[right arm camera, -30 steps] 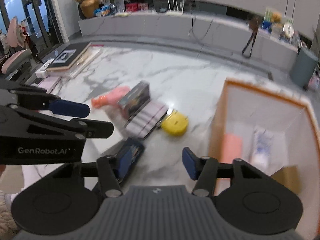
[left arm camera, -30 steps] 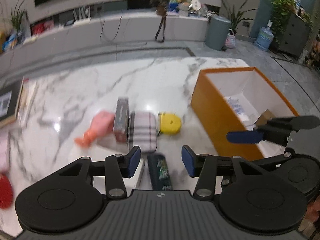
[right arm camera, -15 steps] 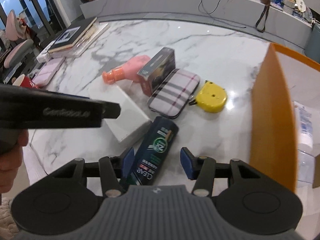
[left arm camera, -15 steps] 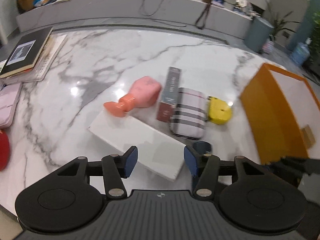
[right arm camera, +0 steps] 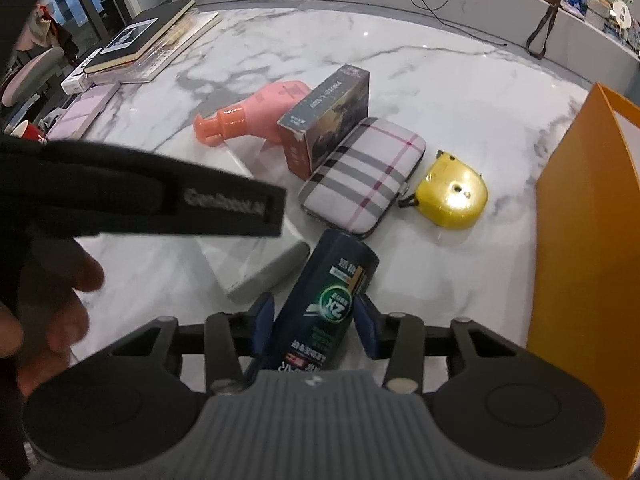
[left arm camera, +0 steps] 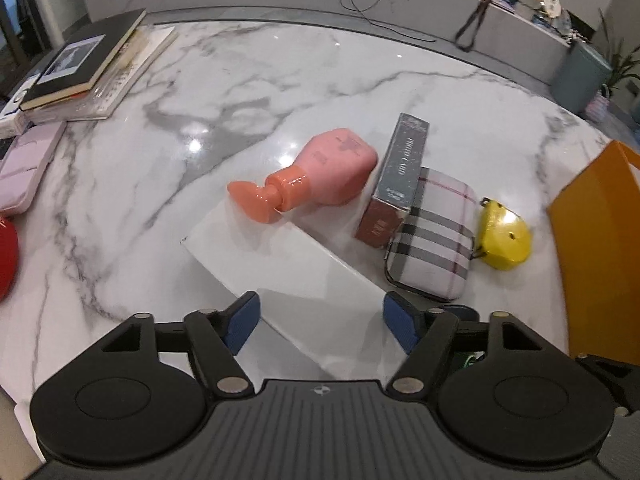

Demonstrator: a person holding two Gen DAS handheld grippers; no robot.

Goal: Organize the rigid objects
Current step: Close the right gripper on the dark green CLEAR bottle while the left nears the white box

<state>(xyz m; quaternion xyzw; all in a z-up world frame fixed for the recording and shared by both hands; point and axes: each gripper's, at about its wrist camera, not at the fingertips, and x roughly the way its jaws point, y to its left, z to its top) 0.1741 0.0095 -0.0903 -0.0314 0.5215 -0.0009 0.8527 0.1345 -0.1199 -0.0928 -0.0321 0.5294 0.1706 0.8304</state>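
Observation:
My left gripper (left arm camera: 322,316) hangs over the near end of a flat white box (left arm camera: 280,264) on the marble table; its jaws are opening and touch nothing. My right gripper (right arm camera: 314,320) straddles a dark shampoo bottle (right arm camera: 332,280) lying on the table. Its jaws are closing, with the pads close beside the bottle's sides. Beyond lie a pink bottle (left arm camera: 320,176), a grey carton (left arm camera: 400,172), a plaid case (left arm camera: 436,236) and a yellow tape measure (left arm camera: 502,240). The orange box (right arm camera: 580,200) stands at the right. The left gripper's finger (right arm camera: 160,208) crosses the right wrist view.
A stack of books (left arm camera: 80,68) and a pink pouch (left arm camera: 24,168) lie at the far left, with a red object (left arm camera: 6,256) at the edge. A hand (right arm camera: 48,312) holds the left gripper. Bare marble stretches behind the objects.
Both grippers came down closer to the table. The left jaws spread wide over the white box. The right jaws narrowed around the dark bottle, which now lies between the pads.

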